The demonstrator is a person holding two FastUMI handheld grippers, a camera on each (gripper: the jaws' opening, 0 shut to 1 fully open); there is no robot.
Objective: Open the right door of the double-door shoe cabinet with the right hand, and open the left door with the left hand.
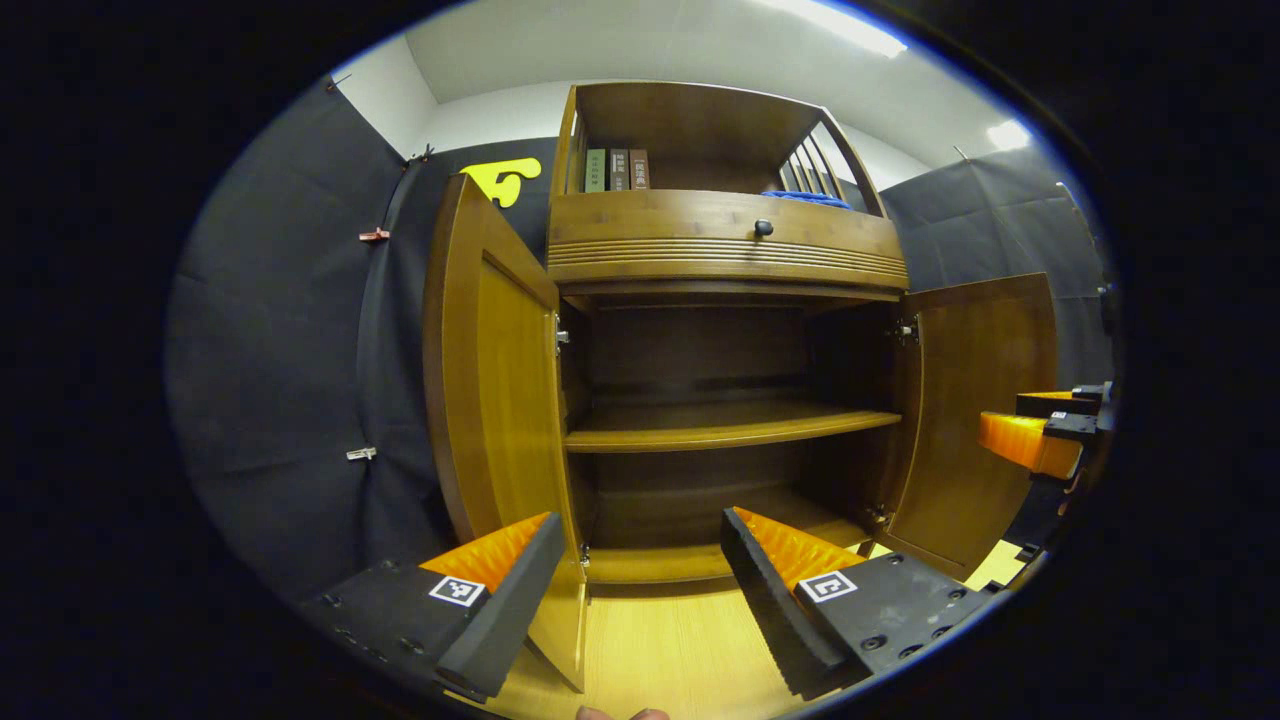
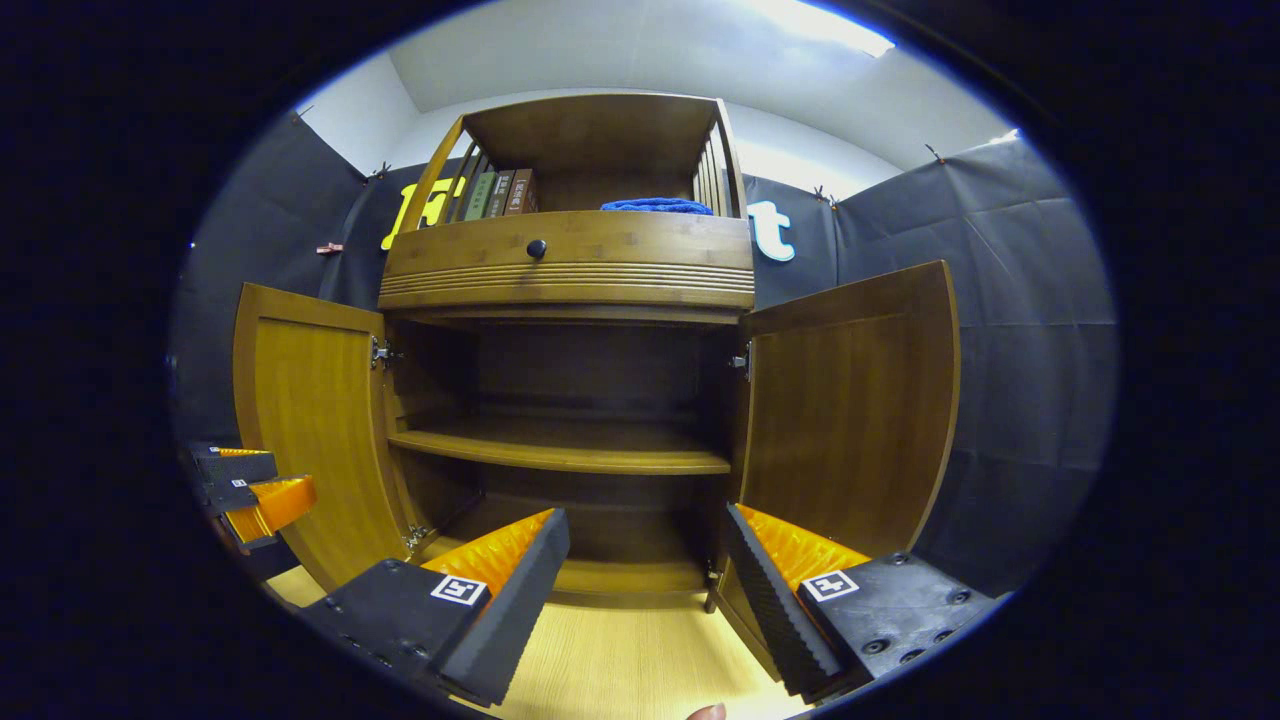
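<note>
The wooden shoe cabinet [image 1: 725, 250] [image 2: 570, 265] stands ahead with both doors swung wide. Its left door [image 1: 495, 370] [image 2: 315, 420] and right door [image 1: 975, 400] [image 2: 850, 400] stick out toward me. Inside, a bare shelf [image 1: 730, 425] [image 2: 560, 450] shows. My left gripper [image 1: 640, 550] is open, just in front of the left door's lower edge, holding nothing. My right gripper [image 2: 645, 550] is open near the right door's lower corner, also holding nothing. Each gripper appears at the side of the other's view: the right gripper [image 1: 1040, 430], the left gripper [image 2: 250, 495].
A drawer with a dark knob [image 1: 763, 228] [image 2: 537, 248] tops the door bay. Above it an open shelf holds books [image 1: 617, 170] [image 2: 495, 195] and a blue cloth [image 1: 810, 198] [image 2: 655, 205]. Light wooden floor [image 1: 680, 650] lies in front. Black cloth walls surround the cabinet.
</note>
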